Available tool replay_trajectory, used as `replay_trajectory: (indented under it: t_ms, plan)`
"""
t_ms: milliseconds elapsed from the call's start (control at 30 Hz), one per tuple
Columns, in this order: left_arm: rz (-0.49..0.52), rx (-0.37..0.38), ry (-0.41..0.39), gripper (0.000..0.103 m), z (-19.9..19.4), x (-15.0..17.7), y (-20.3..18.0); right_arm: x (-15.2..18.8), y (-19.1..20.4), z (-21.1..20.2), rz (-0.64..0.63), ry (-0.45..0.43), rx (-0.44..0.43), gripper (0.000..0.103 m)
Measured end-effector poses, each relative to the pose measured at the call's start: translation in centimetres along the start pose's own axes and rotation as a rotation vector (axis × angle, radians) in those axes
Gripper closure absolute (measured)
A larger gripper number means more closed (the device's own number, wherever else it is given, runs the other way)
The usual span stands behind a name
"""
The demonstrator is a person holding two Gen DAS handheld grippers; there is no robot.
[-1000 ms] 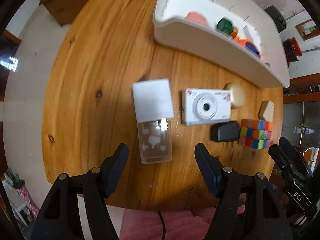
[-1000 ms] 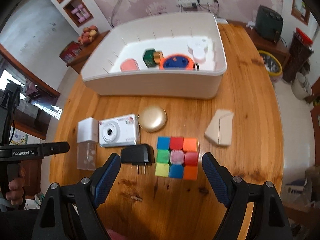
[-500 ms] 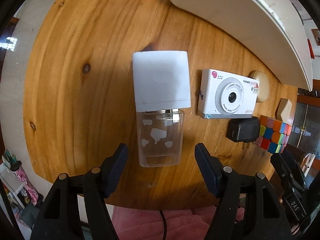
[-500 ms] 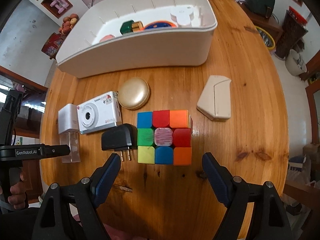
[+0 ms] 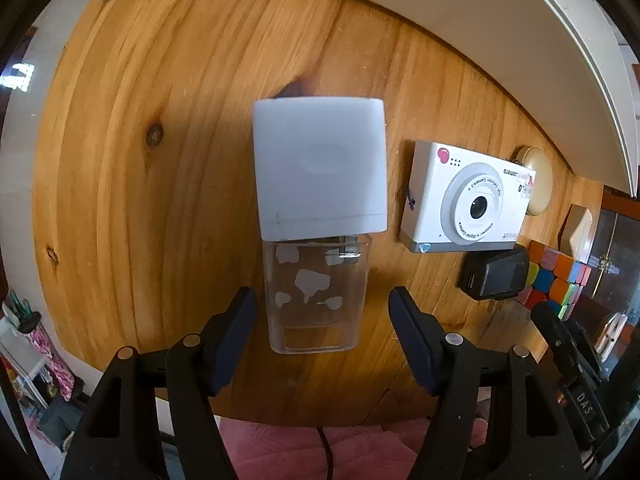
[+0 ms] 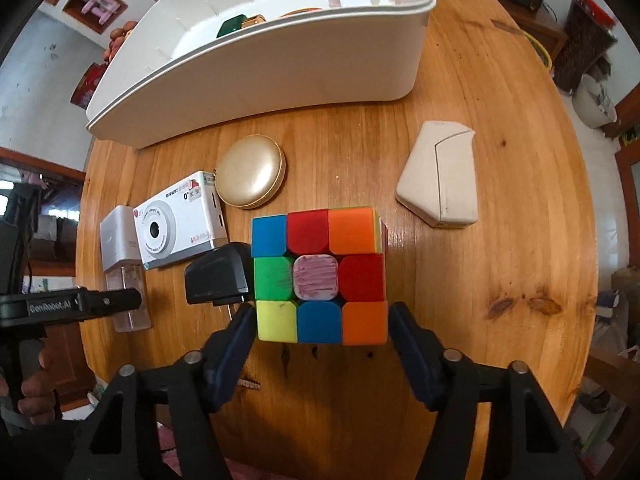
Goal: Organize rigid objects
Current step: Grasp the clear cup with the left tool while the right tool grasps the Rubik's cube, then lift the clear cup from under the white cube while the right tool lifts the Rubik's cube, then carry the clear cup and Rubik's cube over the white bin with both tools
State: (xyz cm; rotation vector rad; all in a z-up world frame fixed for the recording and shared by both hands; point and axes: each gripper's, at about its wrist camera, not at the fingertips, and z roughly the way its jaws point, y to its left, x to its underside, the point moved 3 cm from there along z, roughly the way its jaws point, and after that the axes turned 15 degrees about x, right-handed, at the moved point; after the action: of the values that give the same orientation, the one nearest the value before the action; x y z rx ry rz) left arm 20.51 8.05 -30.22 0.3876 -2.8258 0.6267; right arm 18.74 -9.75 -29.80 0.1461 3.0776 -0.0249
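You are closing the right gripper (image 6: 322,332) on the cube (image 6: 320,276), fingers not yet pressing, and the open left gripper (image 5: 320,320) is closing astride the bottle (image 5: 316,300), so keep both centred.

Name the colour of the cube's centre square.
Scribbled purplish pink on the cube, clearest in the right wrist view.

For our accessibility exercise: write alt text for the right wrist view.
The right gripper, jaws closing, straddles a colourful puzzle cube on a round wooden table. Beside the cube lie a black charger, toy camera and white bin.
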Motion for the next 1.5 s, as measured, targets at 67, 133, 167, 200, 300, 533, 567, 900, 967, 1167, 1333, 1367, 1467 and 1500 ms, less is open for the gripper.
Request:
replay_trajectory:
  t_ms: [67,133,167,200,300,533,567,900,967,1167,1333,1367,1467,1500]
  plan:
    - [-0.008,0.003,0.002,0.038,0.0,0.0,0.2,-0.1,-0.2,0.2,0.018,0.009,-0.006,0.041]
    - [-0.013,0.005,0.001,0.042,0.2,-0.2,1.5,-0.1,-0.3,0.3,0.029,0.010,-0.015,0.042]
    - [-0.015,0.007,0.001,0.043,0.4,-0.3,1.5,-0.1,-0.3,0.2,0.031,0.010,-0.017,0.042]
    - [-0.018,0.005,0.000,0.045,0.4,-0.3,1.7,-0.1,-0.3,0.2,0.032,0.008,-0.017,0.042]
    - [-0.023,0.004,0.000,0.048,0.4,-0.6,2.3,-0.1,-0.3,0.2,0.034,0.002,-0.018,0.042]
    - [-0.006,0.004,0.011,0.049,0.3,-0.5,2.8,0.7,-1.0,-0.6,0.042,-0.019,-0.035,0.043]
    - [-0.003,0.003,0.012,0.049,0.6,-0.4,2.4,0.7,-0.9,-0.8,0.039,-0.023,-0.035,0.043]
    - [0.060,-0.027,0.036,0.049,0.3,0.6,2.3,1.8,0.3,-2.3,0.020,-0.090,-0.017,0.045]
    - [0.076,-0.034,0.032,0.049,0.0,0.6,2.4,2.0,0.5,-2.5,0.028,-0.098,-0.015,0.045]
    - [0.128,-0.057,0.011,0.049,-1.6,0.9,2.2,2.6,1.6,-3.3,0.045,-0.147,-0.016,0.046]
    - [0.165,-0.072,-0.024,0.049,-3.8,0.7,2.5,2.8,2.9,-4.4,0.041,-0.198,-0.040,0.046]
    - [0.171,-0.079,-0.032,0.049,-4.2,0.6,2.4,2.8,3.2,-4.5,0.038,-0.206,-0.044,0.046]
    - [0.194,-0.095,-0.063,0.049,-5.6,0.8,2.0,2.8,4.3,-5.2,0.024,-0.237,-0.054,0.046]
    - [0.201,-0.101,-0.071,0.049,-6.0,0.8,2.0,2.7,4.6,-5.5,0.019,-0.248,-0.058,0.046]
